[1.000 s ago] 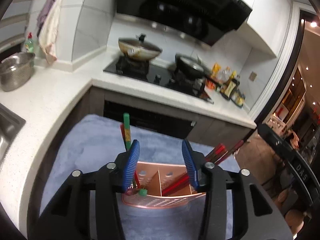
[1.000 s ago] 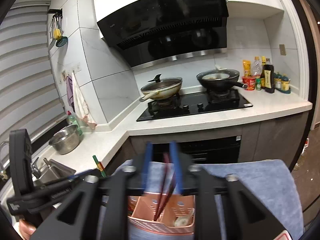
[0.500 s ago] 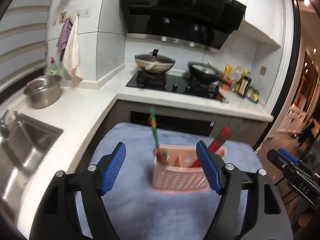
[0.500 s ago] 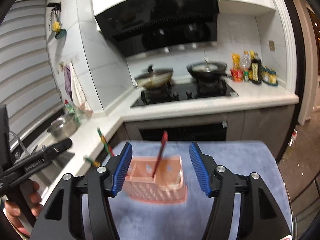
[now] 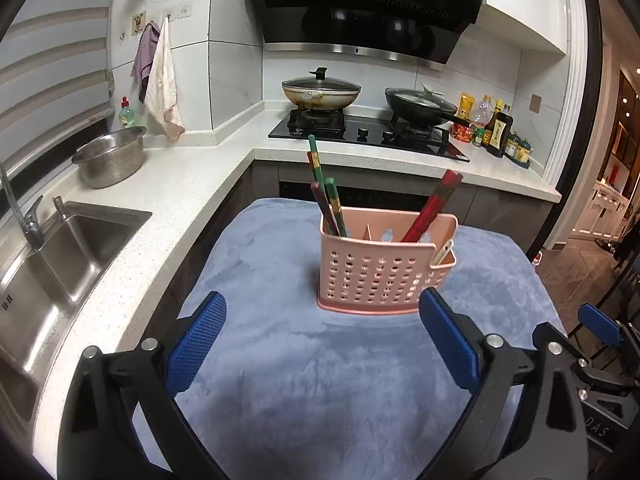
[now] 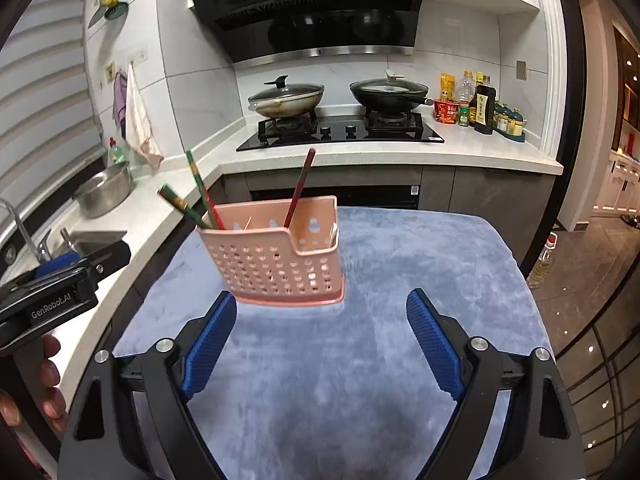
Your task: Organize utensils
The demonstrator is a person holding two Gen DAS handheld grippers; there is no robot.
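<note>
Pink utensil caddy [image 5: 380, 276] sits just ahead of L gripper [image 5: 324, 344] & R gripper [image 6: 320, 340], fingers opening, nothing between.

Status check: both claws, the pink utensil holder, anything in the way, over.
Left claw and right claw opening, nothing between them. Pink holder upright on blue cloth, chopsticks in it. Nothing in the way.

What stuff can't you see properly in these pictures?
- Bottoms of the chopsticks: hidden inside the pink basket in both wrist views.
- Pale utensil in the basket's small side pocket: only its tip pokes out, so its kind is unclear.
- Labels on the sauce bottles by the stove: too small to read.
- Sink: cut off by the left wrist view's edge.
</note>
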